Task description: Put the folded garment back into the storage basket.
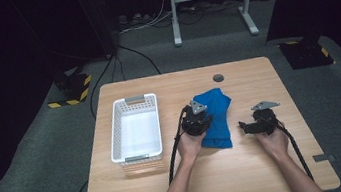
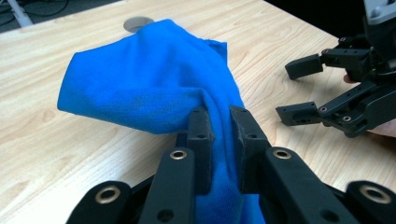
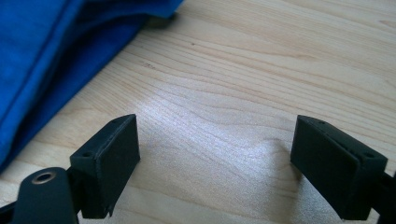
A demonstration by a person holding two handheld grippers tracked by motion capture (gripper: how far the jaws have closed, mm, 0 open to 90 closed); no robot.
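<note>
My left gripper (image 2: 219, 126) pinches blue cloth (image 2: 144, 84) to lift a fold | my right gripper (image 3: 215, 154) spread, empty, near cloth's right edge | white basket (image 1: 135, 126) waits left

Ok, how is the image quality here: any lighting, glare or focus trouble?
High view: table well lit, surroundings nearly black, picture soft. Left gripper view: blue cloth sharp where the left tool pinches it, nearest jaw parts blurred. Right gripper view: pale sheen on the wood between the open jaws of the right tool, cloth edge soft.
</note>
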